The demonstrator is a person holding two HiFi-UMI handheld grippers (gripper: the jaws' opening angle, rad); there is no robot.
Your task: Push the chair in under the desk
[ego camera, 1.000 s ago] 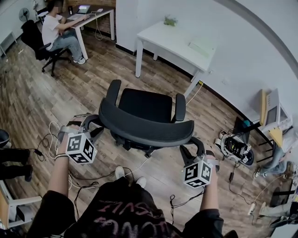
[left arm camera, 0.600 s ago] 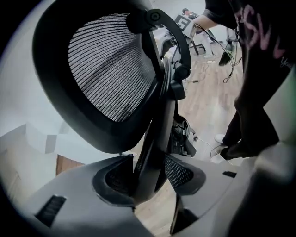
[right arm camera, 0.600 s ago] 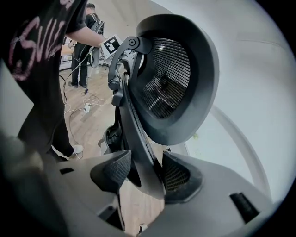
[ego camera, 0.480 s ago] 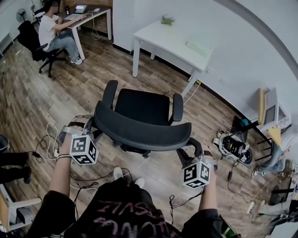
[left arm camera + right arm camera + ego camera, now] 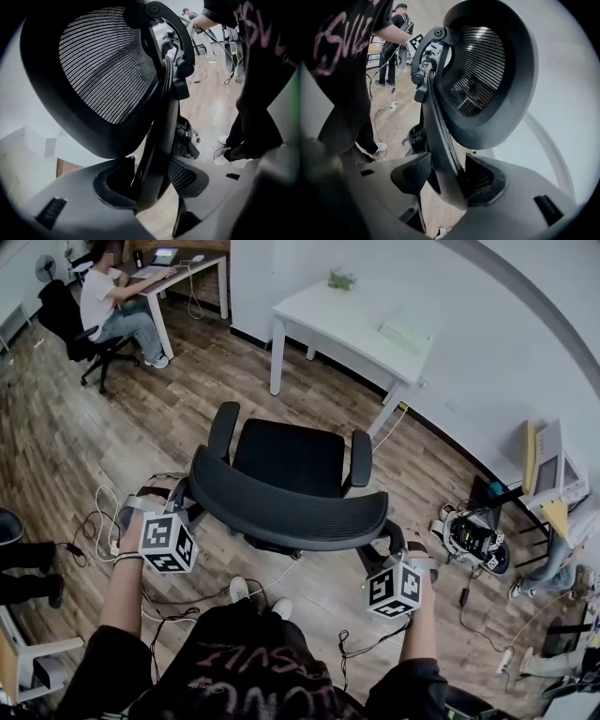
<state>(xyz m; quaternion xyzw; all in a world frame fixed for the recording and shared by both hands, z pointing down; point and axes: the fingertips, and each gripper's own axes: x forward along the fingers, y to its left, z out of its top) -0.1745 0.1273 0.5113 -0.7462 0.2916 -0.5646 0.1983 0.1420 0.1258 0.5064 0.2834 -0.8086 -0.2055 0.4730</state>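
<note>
A black mesh office chair (image 5: pixel 291 451) stands on the wood floor, its seat facing the white desk (image 5: pixel 352 324) at the wall and well short of it. I am behind its curved backrest (image 5: pixel 286 507). At the backrest's left end, my left gripper (image 5: pixel 187 491) straddles the rim (image 5: pixel 154 140), jaws wide, with a dark gap at one pad. My right gripper (image 5: pixel 389 542) straddles the right end. Its jaws are opening, and the rim (image 5: pixel 443 140) stands between the pads (image 5: pixel 417 171) without being squeezed.
A person (image 5: pixel 108 301) sits at another desk at the far left. Cables (image 5: pixel 98 521) trail across the floor by my left arm. Small machines (image 5: pixel 473 535) and gear lie on the floor at the right. My shoes (image 5: pixel 242 589) are just behind the chair base.
The chair and both grippers have shifted slightly up and left in the head view. Both grippers stay at the ends of the backrest.
</note>
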